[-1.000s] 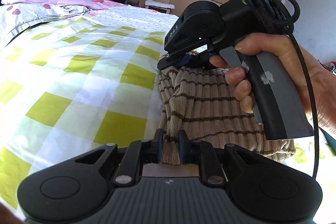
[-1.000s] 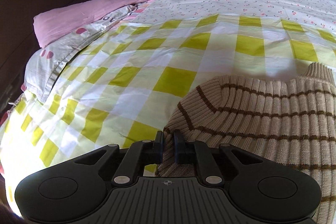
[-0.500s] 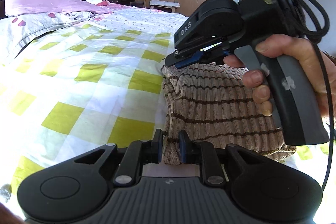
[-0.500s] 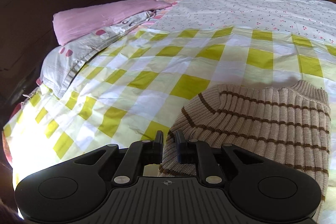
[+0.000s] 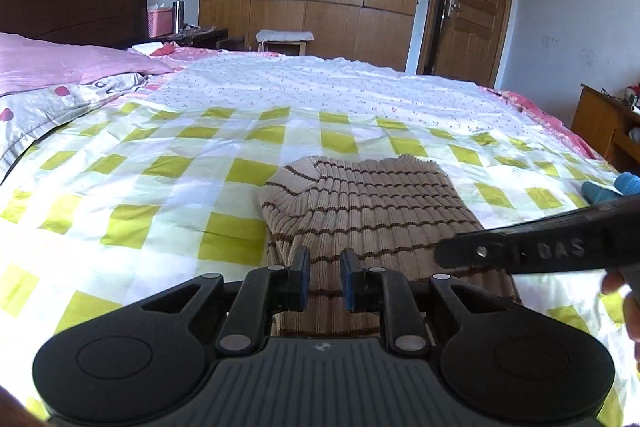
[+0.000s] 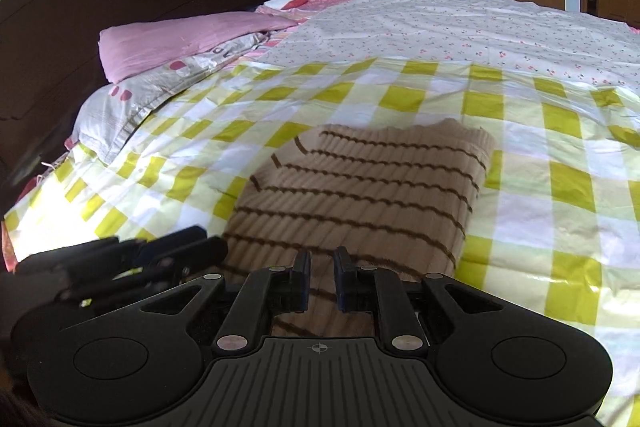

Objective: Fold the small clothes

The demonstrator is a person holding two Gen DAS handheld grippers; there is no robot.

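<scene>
Knitwear is the matter in hand: a beige ribbed sweater (image 5: 372, 211) with thin brown stripes lies folded into a compact block on the yellow-checked sheet (image 5: 168, 187) of the bed, well short of the pink pillow (image 6: 188, 39) by the headboard. A fold appears to have been laid, and the step in hand is judged to be the letting-go of the near edge.

The left gripper (image 5: 323, 277) is seen with its jaws parted by a clear gap, the knit lying beneath and between them but not pinched. The right gripper (image 6: 320, 277) is likewise seen with its jaws apart over the sweater's near edge, nothing being clamped. In the left view the right gripper's body is visible just beside the sweater's right edge; in the right view the left gripper is visible at the sweater's near left corner.

The far edge of the sweater is rounded and a little uneven on its left side. The next move is judged to call for either a further fold across the sweater or a smoothing of that bulged corner; for either, a fresh grip on both near corners would be needed, taken through all layers so that the stack is not pulled apart. Whether another fold is required cannot be told from the views.
</scene>
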